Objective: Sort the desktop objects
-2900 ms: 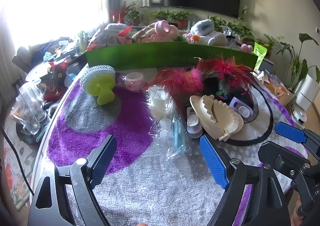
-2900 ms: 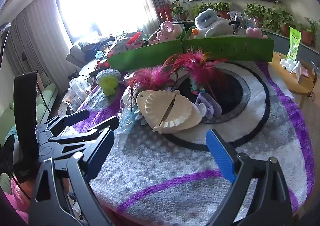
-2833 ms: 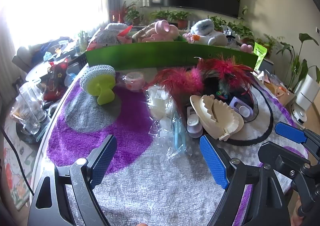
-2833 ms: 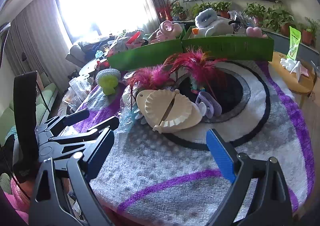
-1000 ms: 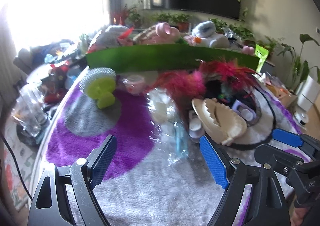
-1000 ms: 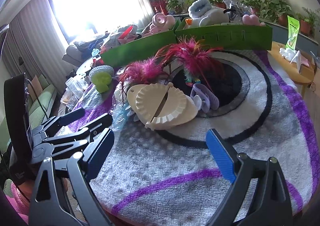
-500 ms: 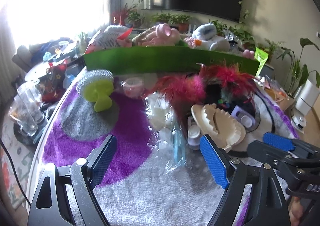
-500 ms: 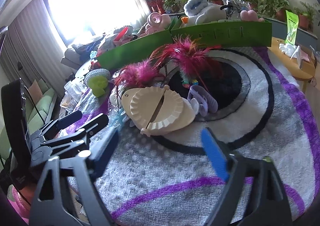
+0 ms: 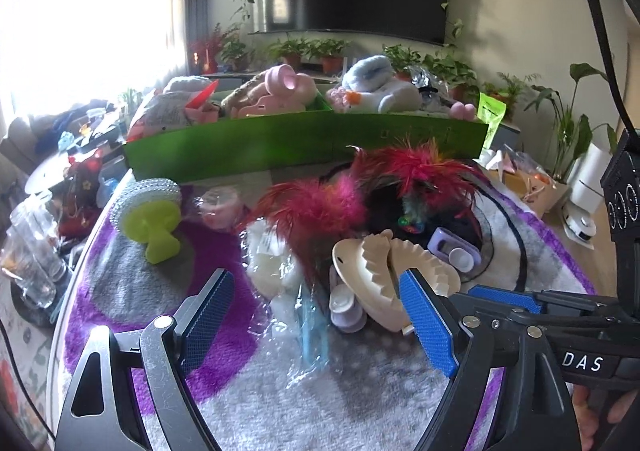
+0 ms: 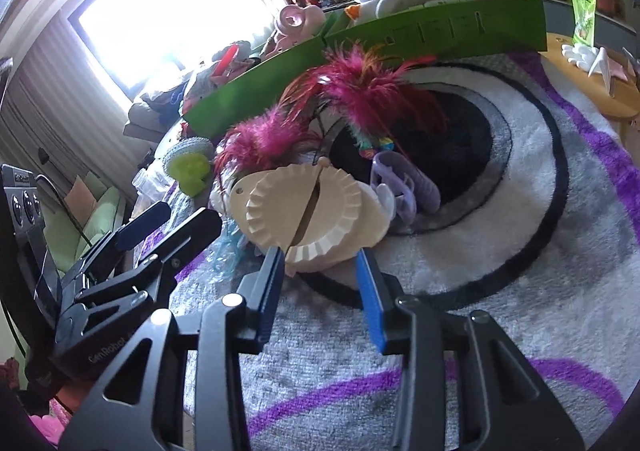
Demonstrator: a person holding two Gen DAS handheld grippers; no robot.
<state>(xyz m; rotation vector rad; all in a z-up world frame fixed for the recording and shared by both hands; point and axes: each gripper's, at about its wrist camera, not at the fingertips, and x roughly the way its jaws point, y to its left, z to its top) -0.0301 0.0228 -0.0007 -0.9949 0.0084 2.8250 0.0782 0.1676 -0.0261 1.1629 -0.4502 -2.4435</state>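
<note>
Your left gripper (image 9: 316,315): fingers wide apart, holding nothing, over a clear wrapper (image 9: 304,323) | your right gripper (image 10: 320,279): fingers closing, the cream dumpling press's (image 10: 308,215) near edge between them, pads not yet pressing | press lies mid-desk, near pink feathers (image 10: 360,91).

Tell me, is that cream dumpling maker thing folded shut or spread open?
Spread open. In the right wrist view the dumpling press lies nearly flat on the rug, both scalloped halves showing either side of its hinge line.
</note>
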